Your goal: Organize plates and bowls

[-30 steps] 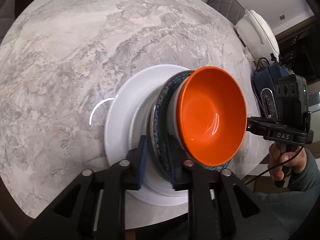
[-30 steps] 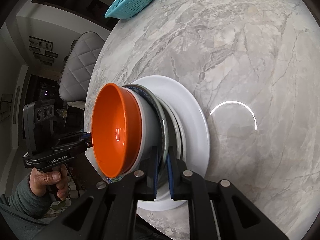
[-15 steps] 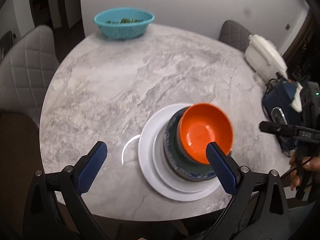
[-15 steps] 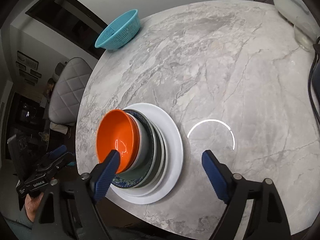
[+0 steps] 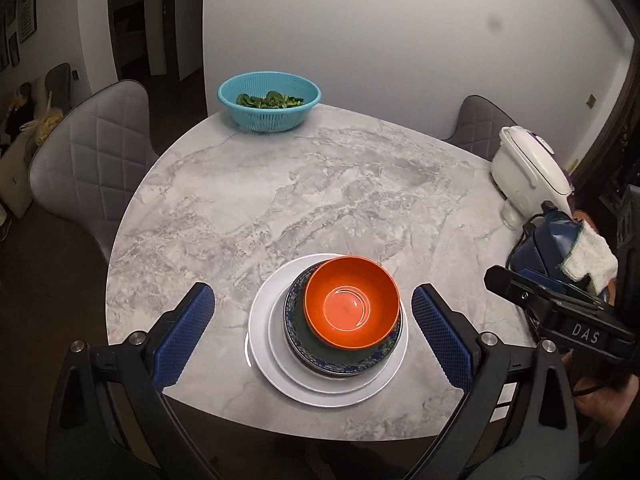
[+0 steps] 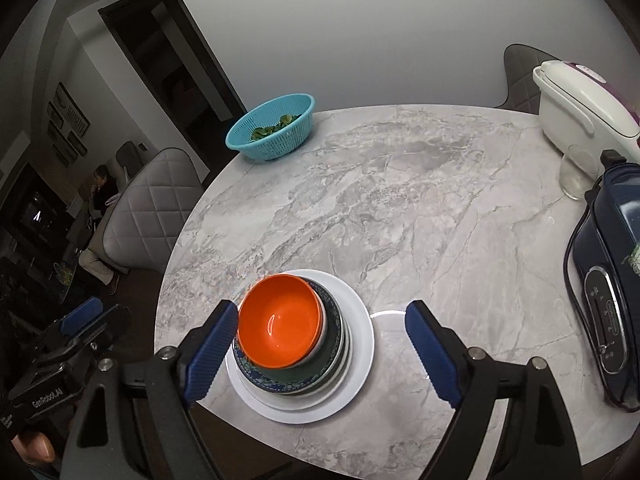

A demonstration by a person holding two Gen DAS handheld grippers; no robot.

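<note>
Grey marble is the surface under everything. On your left, a blue basket with green leaves sits at the far edge, well away from the dishes, so it is not in your way. Your left gripper hangs above the near edge. Its fingers are spread wide and hold nothing; they have just been opening. Between them, lower down, you see the stack. A big white plate lies at the bottom, because it is the widest. A smaller white plate, a dark blue patterned dish and an orange bowl sit on it, each one smaller, so the pile looks steady. The orange bowl sits a little off to one side. Your right gripper is wide open too, has also just been opening, and holds nothing. On the right stand a white cooker and a dark blue appliance, near the rim. The stacking looks done.
</note>
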